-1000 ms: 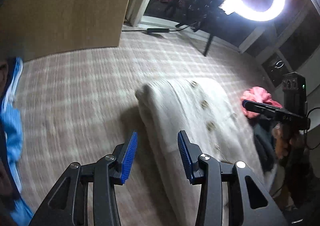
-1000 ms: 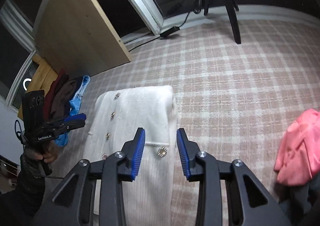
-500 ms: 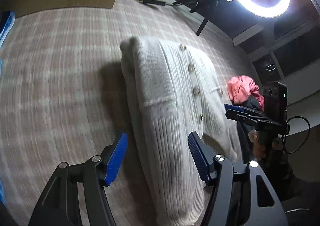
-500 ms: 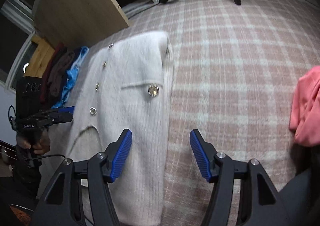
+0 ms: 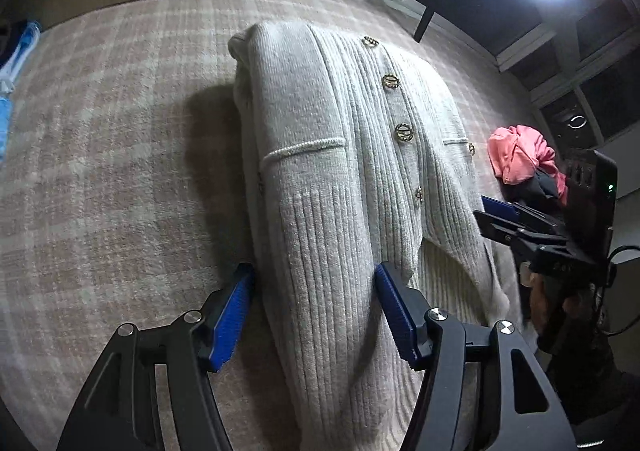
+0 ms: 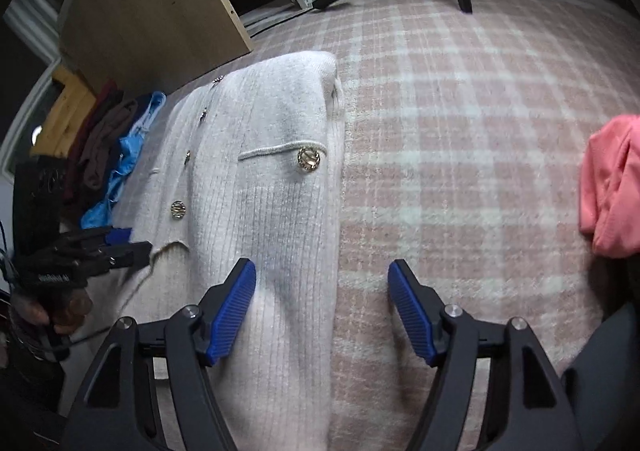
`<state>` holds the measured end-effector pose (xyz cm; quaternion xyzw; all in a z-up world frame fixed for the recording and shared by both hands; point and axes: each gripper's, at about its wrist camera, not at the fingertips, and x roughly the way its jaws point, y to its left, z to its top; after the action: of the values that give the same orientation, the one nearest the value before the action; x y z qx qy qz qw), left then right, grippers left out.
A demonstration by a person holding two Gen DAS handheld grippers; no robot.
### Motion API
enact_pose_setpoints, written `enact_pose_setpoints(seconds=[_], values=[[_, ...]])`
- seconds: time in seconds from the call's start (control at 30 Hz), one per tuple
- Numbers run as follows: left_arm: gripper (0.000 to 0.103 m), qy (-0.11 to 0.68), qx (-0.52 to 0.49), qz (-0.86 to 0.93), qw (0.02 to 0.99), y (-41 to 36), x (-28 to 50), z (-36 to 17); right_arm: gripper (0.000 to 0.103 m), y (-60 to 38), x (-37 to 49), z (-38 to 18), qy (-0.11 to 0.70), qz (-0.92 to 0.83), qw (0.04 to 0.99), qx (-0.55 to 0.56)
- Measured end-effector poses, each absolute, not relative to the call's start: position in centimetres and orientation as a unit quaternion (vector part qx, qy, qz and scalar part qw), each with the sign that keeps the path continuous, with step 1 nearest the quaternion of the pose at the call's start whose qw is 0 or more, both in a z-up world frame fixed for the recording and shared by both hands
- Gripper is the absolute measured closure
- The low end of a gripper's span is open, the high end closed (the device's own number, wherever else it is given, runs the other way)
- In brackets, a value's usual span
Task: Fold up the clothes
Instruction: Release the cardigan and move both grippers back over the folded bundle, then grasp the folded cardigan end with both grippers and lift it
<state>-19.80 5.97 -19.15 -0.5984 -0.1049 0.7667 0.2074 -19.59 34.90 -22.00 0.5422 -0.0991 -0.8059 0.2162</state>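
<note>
Spread across the plaid carpet (image 6: 460, 123): a cream ribbed cardigan (image 5: 340, 179), front up, gold buttons (image 5: 404, 132) down the placket, both long sides lying doubled inward so that the body forms a narrow strip — probably narrowed that way to allow a lengthwise fold. Off to one side, a pink garment (image 5: 520, 159) in a loose heap, and by the wooden panel a pile of blue and dark clothes (image 6: 120, 155), likely waiting or already dealt with; impossible to say which. Poised low over the near end of the cardigan, the left gripper (image 5: 314, 315), spread wide and holding nothing, blue pads straddling the strip's left edge, seemingly lined up to pinch it. Mirrored on the other side, the right gripper (image 6: 322, 311), equally wide open and empty, one pad over the knit, the other over bare carpet, bracketing the right edge. Fits either a grasp about to close or a hem just let go.
</note>
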Motion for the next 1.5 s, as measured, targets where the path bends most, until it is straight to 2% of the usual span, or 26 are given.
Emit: enact_pose_setpoints(seconds=[0.63,0.77,0.87,0.93,1.0,1.07,1.1,1.13,1.17,1.4,1.5], values=[[0.035,-0.054,-0.607,0.770,0.192,8.6,-19.6,-19.7,0.032,31.4,-19.7,-21.8,-0.031,-0.811,0.204,0.548],[0.035,-0.048,-0.602,0.773,0.192,8.9,-19.5,-19.7,0.032,31.2,-20.1,-22.1,-0.017,-0.809,0.219,0.545],[0.040,-0.054,-0.599,0.774,0.200,9.0,-19.5,-19.8,0.033,30.8,-20.3,-22.1,-0.008,-0.809,0.233,0.540],[0.052,-0.067,-0.597,0.772,0.208,9.2,-19.5,-19.8,0.038,30.8,-20.4,-22.2,-0.011,-0.807,0.248,0.536],[0.059,-0.081,-0.597,0.769,0.216,9.2,-19.4,-19.9,0.050,31.0,-20.7,-22.3,-0.031,-0.802,0.272,0.531],[0.061,-0.091,-0.592,0.770,0.219,9.2,-19.3,-20.0,0.053,31.4,-20.6,-22.6,-0.042,-0.800,0.294,0.521],[0.063,-0.098,-0.591,0.770,0.222,9.1,-19.3,-20.1,0.062,31.7,-20.7,-22.7,-0.051,-0.797,0.307,0.518],[0.065,-0.104,-0.588,0.771,0.224,9.1,-19.3,-20.2,0.064,32.0,-20.9,-23.0,-0.071,-0.788,0.321,0.520],[0.066,-0.110,-0.584,0.772,0.225,9.0,-19.2,-20.2,0.071,32.3,-21.0,-23.2,-0.092,-0.779,0.331,0.524],[0.073,-0.171,-0.556,0.783,0.219,8.4,-18.6,-20.3,0.083,34.0,-22.1,-23.4,-0.202,-0.737,0.364,0.533],[0.075,-0.179,-0.539,0.792,0.224,8.5,-18.1,-18.4,0.086,34.5,-21.9,-22.0,-0.244,-0.731,0.379,0.513]])
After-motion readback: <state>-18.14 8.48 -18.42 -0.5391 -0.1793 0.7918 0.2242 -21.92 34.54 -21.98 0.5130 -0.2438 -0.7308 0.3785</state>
